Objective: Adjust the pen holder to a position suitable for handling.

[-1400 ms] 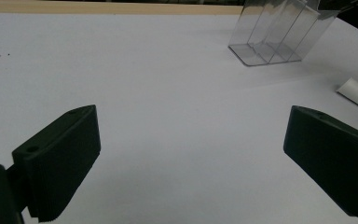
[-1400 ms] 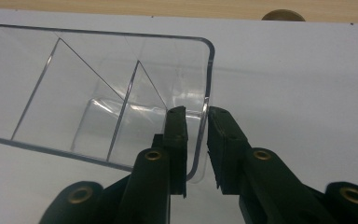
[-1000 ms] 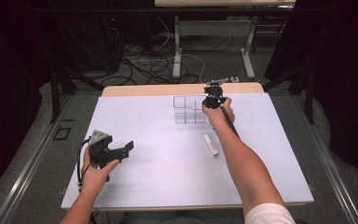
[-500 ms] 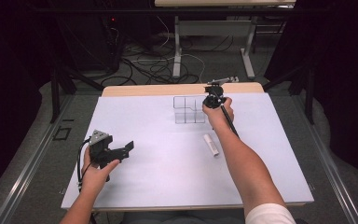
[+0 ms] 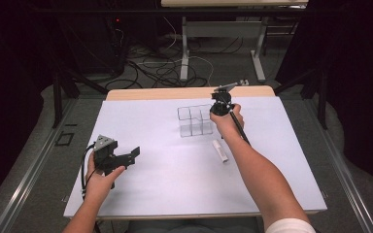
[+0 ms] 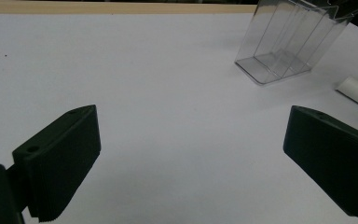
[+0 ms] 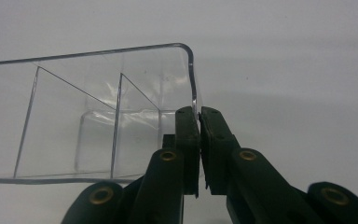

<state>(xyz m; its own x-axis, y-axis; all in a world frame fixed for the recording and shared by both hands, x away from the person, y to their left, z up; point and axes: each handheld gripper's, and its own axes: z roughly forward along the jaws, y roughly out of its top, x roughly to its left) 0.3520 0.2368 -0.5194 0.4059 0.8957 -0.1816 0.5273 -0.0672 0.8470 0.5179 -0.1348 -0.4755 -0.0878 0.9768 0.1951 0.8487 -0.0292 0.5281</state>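
Dark room, cables on the floor behind, white tabletop [image 5: 165, 194] with a wooden strip along the far edge. Clear plastic organizer [image 5: 194, 121] stands toward the far middle of the tabletop, divided into several compartments, all of them see-through with nothing visible inside. Right claw [image 5: 222, 103] is at the organizer's right end, pointing down; in the right gripper view its jaws are pinched together on the organizer's thin end wall [image 7: 193, 93], one pad inside the last compartment, one outside, so it's gripping the organizer by that wall. Organizer's base looks to sit flat on the tabletop in the left gripper view [image 6: 284, 51]. Small white cylinder [image 5: 220, 150] lies flat on the tabletop just beside the person's right forearm, near the organizer's near-right corner but apart from it. Left claw [image 5: 128, 158] is held low over the near-left part of the tabletop, well apart from the organizer, jaws spread wide with nothing between them
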